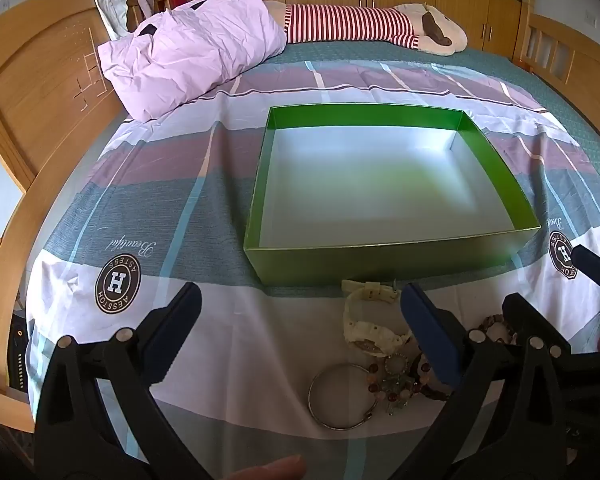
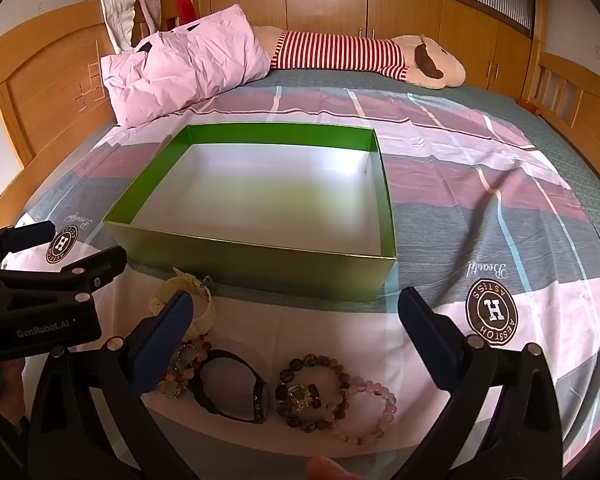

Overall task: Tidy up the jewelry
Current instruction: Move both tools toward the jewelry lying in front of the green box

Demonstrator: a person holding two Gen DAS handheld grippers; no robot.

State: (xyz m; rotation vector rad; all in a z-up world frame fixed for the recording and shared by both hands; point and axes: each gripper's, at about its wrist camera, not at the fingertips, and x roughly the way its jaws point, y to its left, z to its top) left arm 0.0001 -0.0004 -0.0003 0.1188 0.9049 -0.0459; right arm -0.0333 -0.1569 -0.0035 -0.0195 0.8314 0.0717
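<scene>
Green cardboard box (image 1: 392, 264) sits empty on the striped bedsheet (image 1: 204, 216), with the jewelry just in front of it: a cream watch (image 1: 364, 320), a silver bangle (image 1: 336, 400), a black band (image 2: 236, 388) and bead bracelets (image 2: 340, 400). Both the left gripper (image 1: 300, 320) and the right gripper (image 2: 296, 328) hover over this pile, spread wide and holding nothing.

Bedsheet (image 2: 440, 152): round dark badges (image 2: 492, 309), upside down, big "H", ring txt partly legible "AESSTOH"; script "Beautiful" (image 2: 487, 269) beside. Left gripper (image 2: 52, 280) body: "GenRobot.AI" (image 2: 43, 334). Wall writing top left unreadable.
</scene>
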